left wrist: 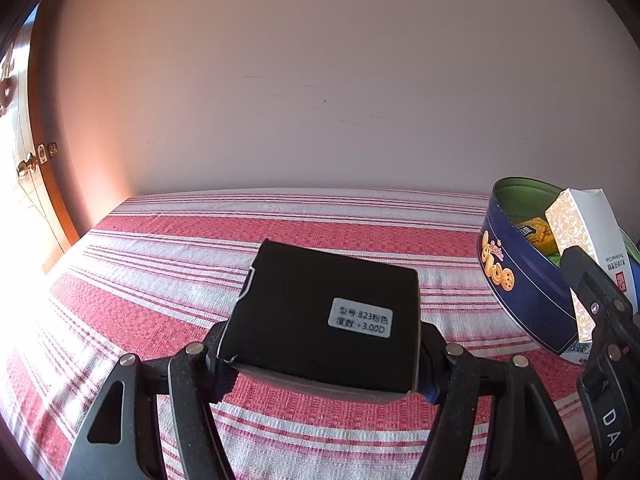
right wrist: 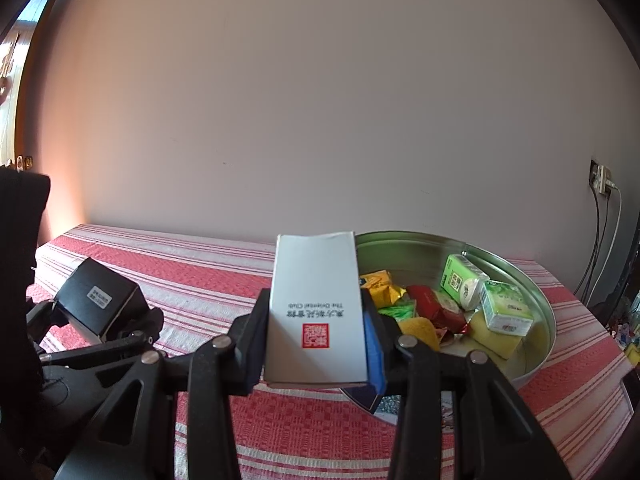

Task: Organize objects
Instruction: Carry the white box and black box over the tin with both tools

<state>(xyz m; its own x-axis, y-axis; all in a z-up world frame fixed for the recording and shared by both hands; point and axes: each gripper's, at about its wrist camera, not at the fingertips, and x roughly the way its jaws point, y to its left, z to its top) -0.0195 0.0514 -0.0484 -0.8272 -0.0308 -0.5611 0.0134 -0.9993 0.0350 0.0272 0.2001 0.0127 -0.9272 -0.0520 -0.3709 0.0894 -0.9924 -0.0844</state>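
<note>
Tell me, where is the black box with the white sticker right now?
The black box is gripped between the left gripper's fingers above the striped cloth, left of the blue cookie tin.

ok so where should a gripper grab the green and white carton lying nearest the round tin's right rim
Grip the green and white carton across its two long flat sides, coming from above: it lies with its broad face up, the round tin wall blocks a side approach, and the yellow packet sits under it.

light: daylight glare from left | edges: fisheye-bent, dark corners | focus: sharp
</note>
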